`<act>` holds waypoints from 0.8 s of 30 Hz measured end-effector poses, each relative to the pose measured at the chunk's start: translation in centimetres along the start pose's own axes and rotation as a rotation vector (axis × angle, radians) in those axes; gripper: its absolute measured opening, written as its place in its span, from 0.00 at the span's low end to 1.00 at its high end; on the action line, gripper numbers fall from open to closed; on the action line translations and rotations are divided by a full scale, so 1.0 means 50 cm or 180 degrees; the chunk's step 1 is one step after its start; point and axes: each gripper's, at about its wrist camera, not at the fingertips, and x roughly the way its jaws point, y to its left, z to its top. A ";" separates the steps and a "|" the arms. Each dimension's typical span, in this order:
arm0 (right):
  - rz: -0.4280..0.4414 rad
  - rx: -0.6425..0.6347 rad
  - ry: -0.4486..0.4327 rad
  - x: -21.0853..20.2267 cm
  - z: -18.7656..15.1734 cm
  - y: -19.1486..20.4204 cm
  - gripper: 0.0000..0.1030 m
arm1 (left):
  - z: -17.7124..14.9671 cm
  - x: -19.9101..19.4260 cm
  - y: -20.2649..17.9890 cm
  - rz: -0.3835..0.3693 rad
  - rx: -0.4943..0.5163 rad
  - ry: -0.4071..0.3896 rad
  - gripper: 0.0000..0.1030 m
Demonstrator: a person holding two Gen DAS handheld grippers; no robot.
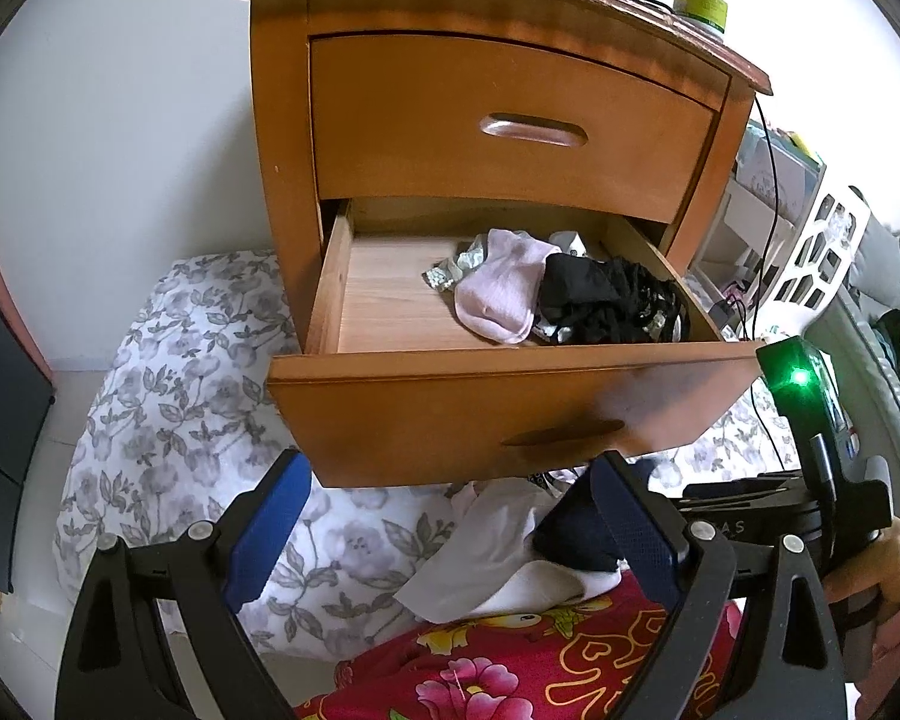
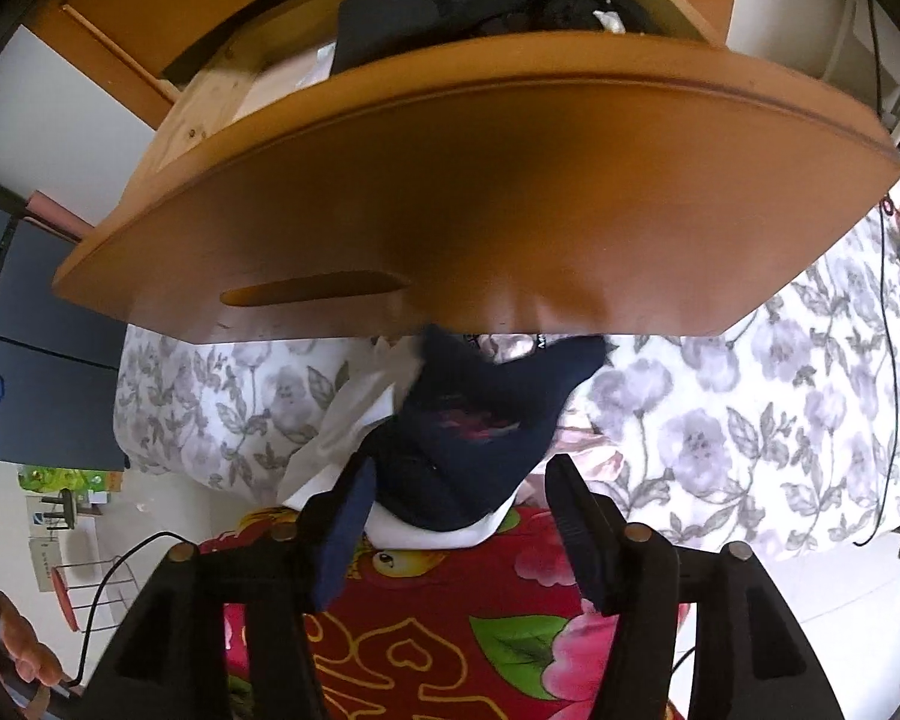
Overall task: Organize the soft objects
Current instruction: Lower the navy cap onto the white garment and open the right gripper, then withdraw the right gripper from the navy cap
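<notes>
the wooden nightstand [image 1: 498, 120] fills most of the left wrist view, top drawer shut, bottom drawer [image 1: 510, 414] pulled well out over a grey-flower pillow [image 1: 168, 396] and a red floral blanket [image 2: 426, 636]. inside the drawer a pink sock [image 1: 501, 291] and a heap of black fabric [image 1: 612, 300] already sit toward the right side, w/ the left half of the floor bare. next item looks like the navy sock [image 2: 480, 438], lying on a white cloth [image 2: 342, 438] on the blanket, just below the drawer front. right tool [image 2: 459, 519] points steeply down at it, jaws apart either side of the sock's near end, pads not pressing from what shows, so nothing held yet. left tool [image 1: 450, 531] hangs open over the same pile, empty. to do this well imo: sink the right tool a touch more so both pads bracket a thick fold of navy only, not the white cloth beneath, then close. lift straight up, clear the drawer's front edge before swinging in, since the front overhangs the pile. drop it in the bare left part. keep the left tool back, out of the way.
</notes>
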 end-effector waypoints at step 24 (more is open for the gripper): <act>-0.0404 -0.0121 -0.0764 -0.123 -0.030 0.017 1.00 | -0.002 0.002 0.000 0.0016 0.0032 0.0012 0.92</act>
